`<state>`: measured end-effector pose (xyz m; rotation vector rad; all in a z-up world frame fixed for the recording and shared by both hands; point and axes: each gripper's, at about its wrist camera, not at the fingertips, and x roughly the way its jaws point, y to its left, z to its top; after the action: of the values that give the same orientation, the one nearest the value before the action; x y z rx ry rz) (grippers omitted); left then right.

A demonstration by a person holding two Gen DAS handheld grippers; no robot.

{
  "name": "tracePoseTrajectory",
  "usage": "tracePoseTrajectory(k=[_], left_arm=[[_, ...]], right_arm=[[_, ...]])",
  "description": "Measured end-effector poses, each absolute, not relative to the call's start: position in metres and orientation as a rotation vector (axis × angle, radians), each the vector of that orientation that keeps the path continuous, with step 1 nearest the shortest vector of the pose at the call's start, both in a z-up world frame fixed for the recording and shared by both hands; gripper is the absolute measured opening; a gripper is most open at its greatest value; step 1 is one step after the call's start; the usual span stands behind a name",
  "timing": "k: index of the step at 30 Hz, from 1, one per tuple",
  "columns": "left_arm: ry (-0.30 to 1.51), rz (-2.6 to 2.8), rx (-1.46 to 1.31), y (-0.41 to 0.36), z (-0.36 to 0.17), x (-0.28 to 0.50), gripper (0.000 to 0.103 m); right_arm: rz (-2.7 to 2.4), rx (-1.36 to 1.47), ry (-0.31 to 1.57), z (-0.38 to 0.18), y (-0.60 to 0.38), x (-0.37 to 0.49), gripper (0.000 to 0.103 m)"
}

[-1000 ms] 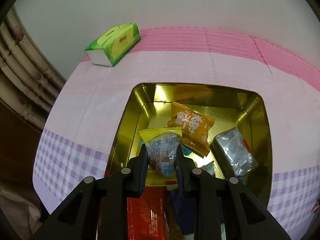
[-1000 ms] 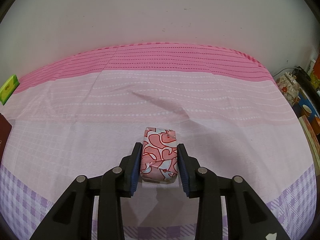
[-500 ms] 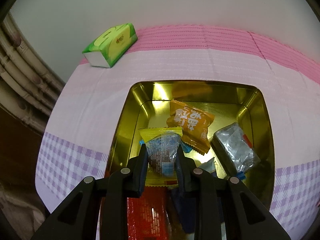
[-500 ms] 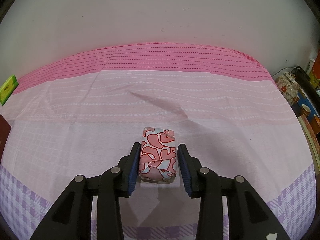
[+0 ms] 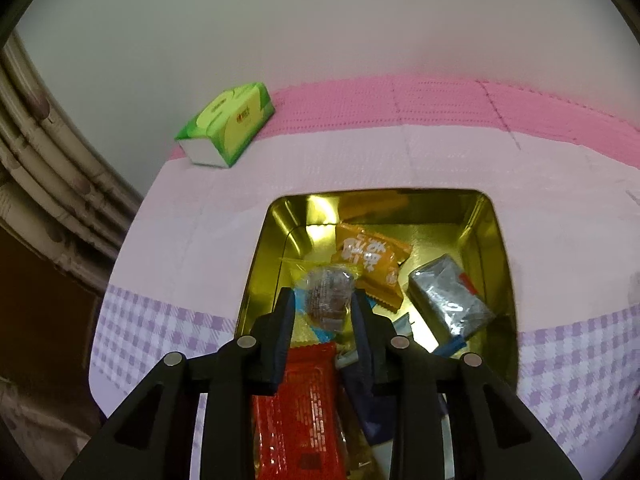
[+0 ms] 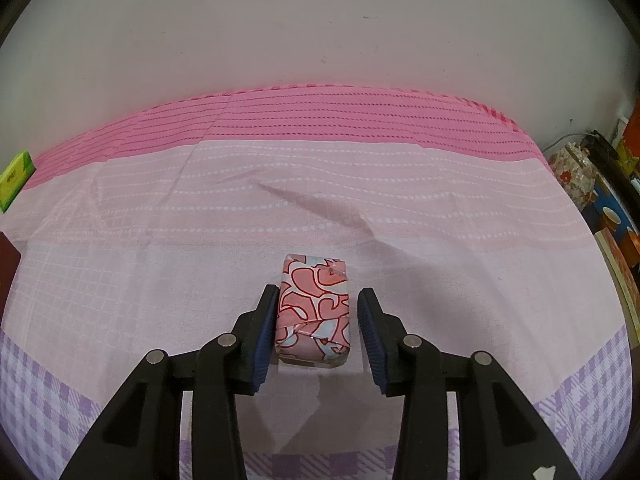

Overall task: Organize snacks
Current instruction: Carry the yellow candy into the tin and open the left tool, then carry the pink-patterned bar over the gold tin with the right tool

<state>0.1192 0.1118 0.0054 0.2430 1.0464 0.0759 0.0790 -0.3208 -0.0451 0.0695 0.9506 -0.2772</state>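
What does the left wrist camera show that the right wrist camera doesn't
Only the left wrist view shows the gold tin with its snacks and the left gripper around a clear-wrapped snack. Only the right wrist view shows the right gripper open around a heart-patterned packet lying on the cloth. Both show the pink tablecloth and green tissue pack.

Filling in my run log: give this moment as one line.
left gripper: shut on clear-wrapped snack over gold tin | right gripper: open around heart-print packet on tablecloth
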Motion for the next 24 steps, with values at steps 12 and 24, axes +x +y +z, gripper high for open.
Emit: tracePoseTrajectory(k=[12,24], left_arm=[[1.006,0.064,0.204,0.116,0.029,0.101,0.042],[0.997,0.115,0.148,0.143,0.034,0.063,0.049]], right_arm=[[-0.290,0.053,0.951,-0.045,-0.319,0.078,0.040],[-0.284,0.082,0.949,-0.046,-0.322,0.076,0.042]])
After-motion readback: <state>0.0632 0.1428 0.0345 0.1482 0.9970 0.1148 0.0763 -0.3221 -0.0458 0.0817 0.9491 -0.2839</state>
